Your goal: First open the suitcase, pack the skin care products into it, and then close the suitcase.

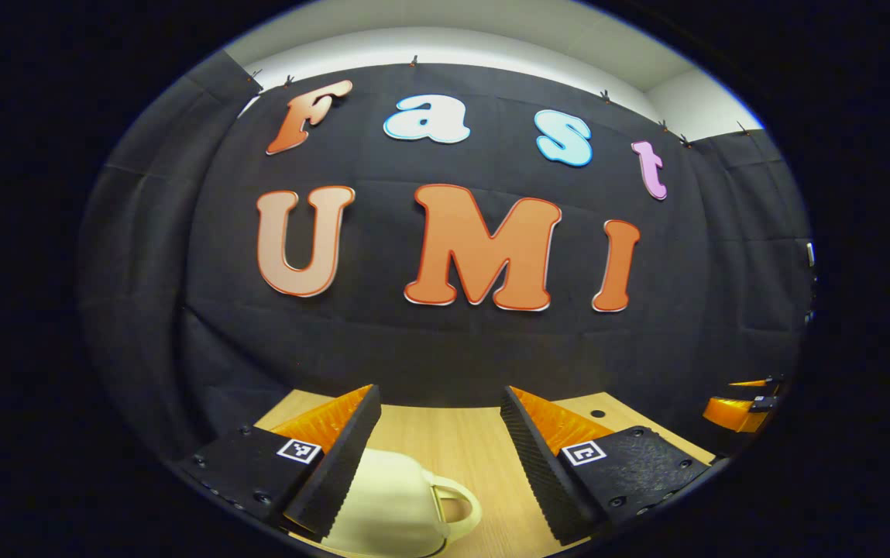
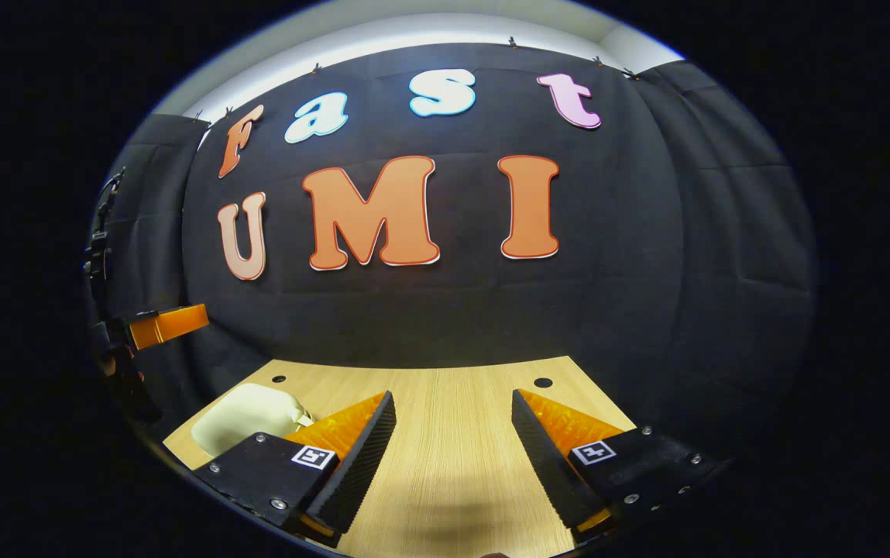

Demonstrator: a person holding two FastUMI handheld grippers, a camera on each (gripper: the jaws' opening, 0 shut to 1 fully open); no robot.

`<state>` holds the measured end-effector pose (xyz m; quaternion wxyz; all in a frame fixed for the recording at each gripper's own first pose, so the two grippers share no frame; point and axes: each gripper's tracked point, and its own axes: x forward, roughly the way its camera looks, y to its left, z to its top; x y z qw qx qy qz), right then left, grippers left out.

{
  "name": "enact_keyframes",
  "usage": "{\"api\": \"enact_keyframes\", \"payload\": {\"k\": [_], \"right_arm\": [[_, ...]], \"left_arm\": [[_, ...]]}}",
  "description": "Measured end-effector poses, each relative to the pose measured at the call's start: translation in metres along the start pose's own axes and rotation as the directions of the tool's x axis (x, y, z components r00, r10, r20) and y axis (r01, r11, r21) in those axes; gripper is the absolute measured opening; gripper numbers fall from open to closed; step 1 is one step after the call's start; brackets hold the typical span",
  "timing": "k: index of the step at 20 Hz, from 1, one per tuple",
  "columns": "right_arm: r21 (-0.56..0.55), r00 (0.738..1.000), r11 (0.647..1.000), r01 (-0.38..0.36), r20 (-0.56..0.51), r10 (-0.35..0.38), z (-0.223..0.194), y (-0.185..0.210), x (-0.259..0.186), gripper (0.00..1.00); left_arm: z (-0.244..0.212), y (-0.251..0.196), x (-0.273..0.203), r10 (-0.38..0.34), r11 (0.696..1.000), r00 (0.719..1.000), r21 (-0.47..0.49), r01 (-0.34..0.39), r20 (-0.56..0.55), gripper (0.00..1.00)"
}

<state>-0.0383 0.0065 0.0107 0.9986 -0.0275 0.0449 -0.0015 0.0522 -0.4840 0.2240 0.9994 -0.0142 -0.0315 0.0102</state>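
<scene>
A cream-white suitcase (image 1: 398, 504) with a loop handle on its right side lies shut on the wooden table, low in the left gripper view. My left gripper (image 1: 441, 430) hangs open above it, its left finger in front of the case's left part. The same suitcase (image 2: 247, 415) lies at the left in the right gripper view, partly behind my right gripper's left finger. My right gripper (image 2: 452, 434) stands open over bare table, with nothing between its fingers. The left gripper (image 2: 158, 325) appears at the far left edge there, held higher.
The wooden table (image 2: 452, 465) runs back to the black cloth wall, with two small round holes (image 2: 543, 382) near its far edge. The right gripper (image 1: 739, 407) shows at the right edge of the left gripper view.
</scene>
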Motion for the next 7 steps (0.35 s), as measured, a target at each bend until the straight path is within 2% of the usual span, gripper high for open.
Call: {"api": "enact_keyframes", "payload": {"k": [4, 7], "right_arm": [[0.015, 1.0, 1.0, -0.012, 0.014, 0.011, 0.006, -0.001, 0.001, 0.95], [0.004, 1.0, 1.0, -0.027, 0.011, 0.027, 0.009, -0.003, 0.006, 0.95]], "left_arm": [[0.016, -0.007, -0.006, 0.003, 0.999, 0.999, -0.032, -0.002, 0.032, 0.96], [0.031, 0.001, -0.011, 0.034, 0.999, 0.998, -0.036, -0.032, 0.062, 0.96]]}}
